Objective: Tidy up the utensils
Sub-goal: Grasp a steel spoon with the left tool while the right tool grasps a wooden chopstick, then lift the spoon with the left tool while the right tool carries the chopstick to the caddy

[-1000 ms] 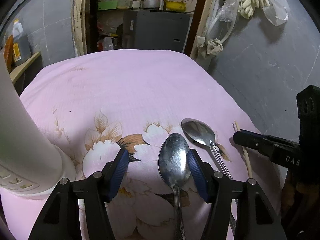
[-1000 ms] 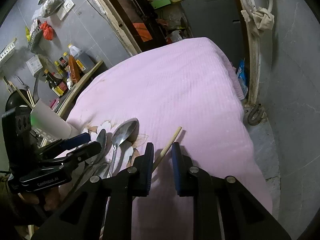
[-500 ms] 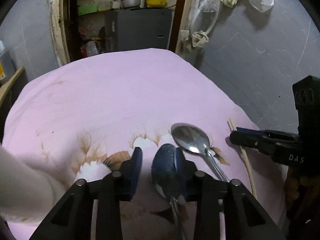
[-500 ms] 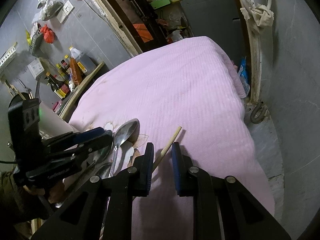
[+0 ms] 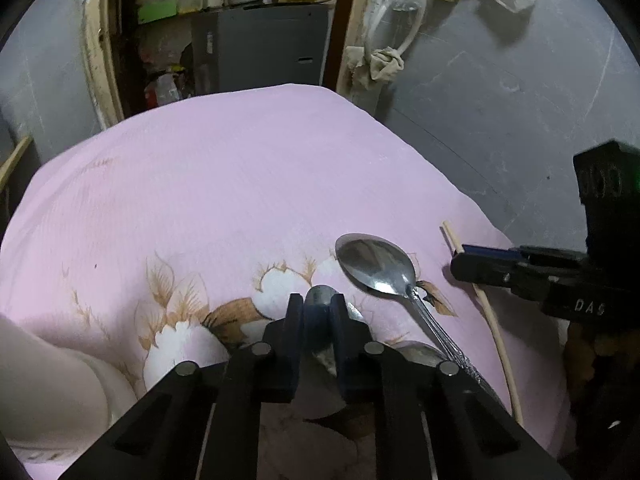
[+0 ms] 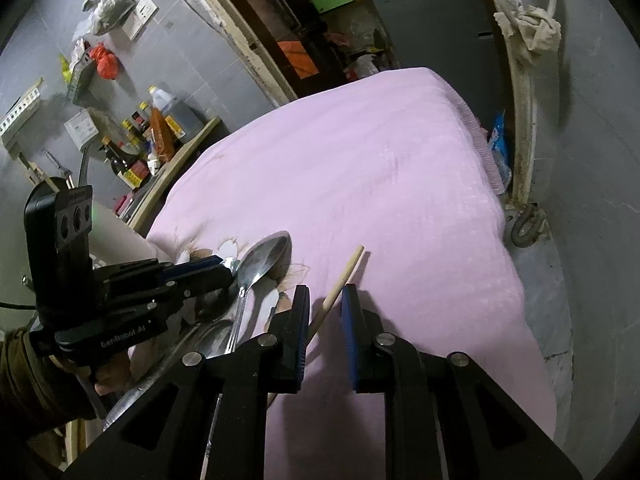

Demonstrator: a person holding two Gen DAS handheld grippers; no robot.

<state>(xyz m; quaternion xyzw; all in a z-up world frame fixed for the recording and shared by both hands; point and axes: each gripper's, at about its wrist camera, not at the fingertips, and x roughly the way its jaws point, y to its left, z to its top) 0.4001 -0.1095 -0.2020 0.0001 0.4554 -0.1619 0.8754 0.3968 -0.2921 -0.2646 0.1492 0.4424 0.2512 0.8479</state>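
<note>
My left gripper is shut on the bowl of a dull steel spoon, edge-on between the pads, just above the pink floral cloth. A shiny spoon lies to its right, bowl pointing away. A wooden chopstick lies further right. In the right wrist view my right gripper is open a little, its fingers on either side of the chopstick, which lies on the cloth. The left gripper and the shiny spoon show there too.
A white cylindrical holder stands at the near left of the table. More steel utensils lie near the front edge. A shelf with bottles is at the left and a grey wall at the right.
My left gripper has closed from wide open onto the dull spoon's bowl and lifted and turned it on edge. The right gripper has stayed around the chopstick.
</note>
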